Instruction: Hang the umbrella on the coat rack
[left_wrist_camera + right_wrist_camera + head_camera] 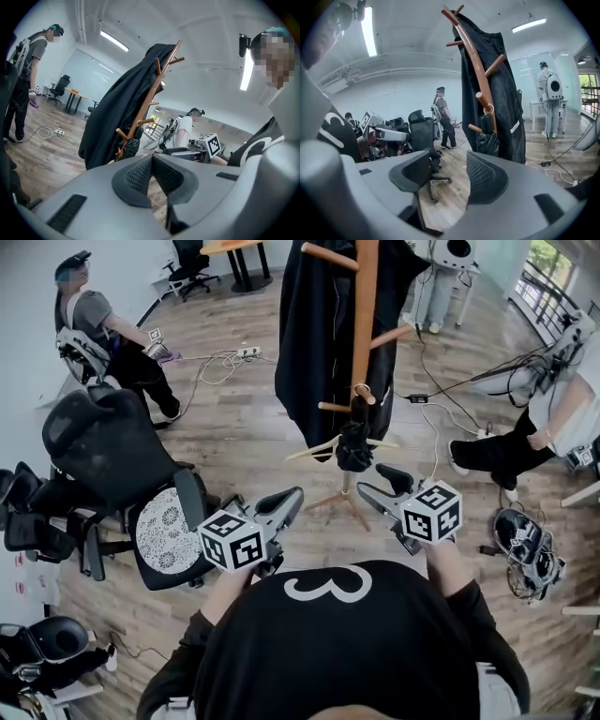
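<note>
The wooden coat rack (364,315) stands straight ahead of me with a black coat (314,334) draped over its left side. A folded black umbrella (354,448) hangs by its loop from a low peg, clear of both grippers. My left gripper (292,495) is held short of the rack, shut and empty. To its right, my right gripper (375,480) stands open and empty just below the umbrella. The left gripper view shows the rack (150,101) and umbrella (130,146) beyond the meeting pads of the left gripper (151,159). In the right gripper view the umbrella (488,138) hangs beyond the parted right gripper (449,157).
A black office chair (112,456) stands close on my left. A wooden hanger (323,446) dangles beside the umbrella. Cables (225,360) trail across the wood floor behind the rack, and more gear (525,549) lies at right. People stand at far left (94,324) and right (553,418).
</note>
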Demonstrator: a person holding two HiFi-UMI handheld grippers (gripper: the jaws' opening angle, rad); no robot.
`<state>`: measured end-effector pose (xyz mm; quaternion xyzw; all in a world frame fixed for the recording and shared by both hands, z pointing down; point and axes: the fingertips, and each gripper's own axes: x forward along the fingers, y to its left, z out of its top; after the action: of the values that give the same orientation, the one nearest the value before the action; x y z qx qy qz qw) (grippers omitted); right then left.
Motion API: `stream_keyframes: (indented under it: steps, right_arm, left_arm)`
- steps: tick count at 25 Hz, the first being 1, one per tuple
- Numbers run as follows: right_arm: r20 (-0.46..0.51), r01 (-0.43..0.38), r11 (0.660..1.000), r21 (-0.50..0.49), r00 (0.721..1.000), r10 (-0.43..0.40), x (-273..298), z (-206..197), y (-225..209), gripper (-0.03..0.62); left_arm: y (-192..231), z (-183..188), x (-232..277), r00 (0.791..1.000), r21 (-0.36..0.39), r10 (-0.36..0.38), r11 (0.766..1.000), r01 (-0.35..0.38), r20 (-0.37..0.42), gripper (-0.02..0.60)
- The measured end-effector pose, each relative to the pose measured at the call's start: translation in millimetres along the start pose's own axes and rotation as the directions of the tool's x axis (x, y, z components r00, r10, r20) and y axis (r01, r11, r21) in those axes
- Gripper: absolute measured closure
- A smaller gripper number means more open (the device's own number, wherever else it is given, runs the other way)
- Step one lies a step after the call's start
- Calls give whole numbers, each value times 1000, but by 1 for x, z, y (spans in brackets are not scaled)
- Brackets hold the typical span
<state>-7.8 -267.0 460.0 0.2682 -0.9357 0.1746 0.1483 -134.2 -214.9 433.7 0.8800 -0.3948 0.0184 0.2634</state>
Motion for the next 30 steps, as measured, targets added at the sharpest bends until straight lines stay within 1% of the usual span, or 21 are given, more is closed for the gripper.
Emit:
stream_keyframes:
  steps: [1, 2, 3, 6, 9, 11, 15, 19, 24, 30]
  right_arm:
    - [3, -13, 1000, 10, 1000, 13, -7, -2, 3, 350]
    - [12, -26, 999, 30, 1000, 26, -15, -4, 5, 449]
    - [22, -41, 998, 55, 999, 39, -23, -7, 7, 531]
    - [34, -87, 991, 103, 996, 84, -44, -18, 17, 541]
    - [51, -142, 983, 114, 989, 137, -66, -23, 28, 554]
    - [59, -177, 977, 119, 984, 171, -80, -25, 32, 560]
    - [96, -229, 965, 128, 971, 218, -106, -28, 41, 563]
    - [135, -278, 952, 131, 956, 261, -133, -30, 54, 566]
    - [140, -293, 950, 105, 950, 278, -165, -42, 61, 568]
    - [136, -290, 954, 79, 951, 278, -195, -55, 68, 568]
  left_arm:
    - [-9, -2, 3, 1000, 0, 0, 1000, 0, 0, 566]
    - [-19, -4, 6, 1000, 1, -2, 1000, 2, 0, 566]
    - [-29, -6, 9, 1000, 2, -5, 1000, 5, -2, 566]
    - [-60, -12, 19, 1000, 11, -20, 1000, 20, -11, 566]
    - [-87, -17, 27, 999, 32, -32, 999, 33, -24, 566]
    - [-103, -24, 33, 999, 33, -27, 999, 28, -28, 566]
    - [-132, -40, 41, 999, 34, -26, 999, 27, -44, 566]
    - [-158, -49, 44, 998, 44, -30, 999, 32, -46, 566]
    - [-194, -60, 49, 998, 65, -40, 997, 43, -41, 566]
    - [-223, -74, 51, 999, 89, -33, 995, 36, -34, 566]
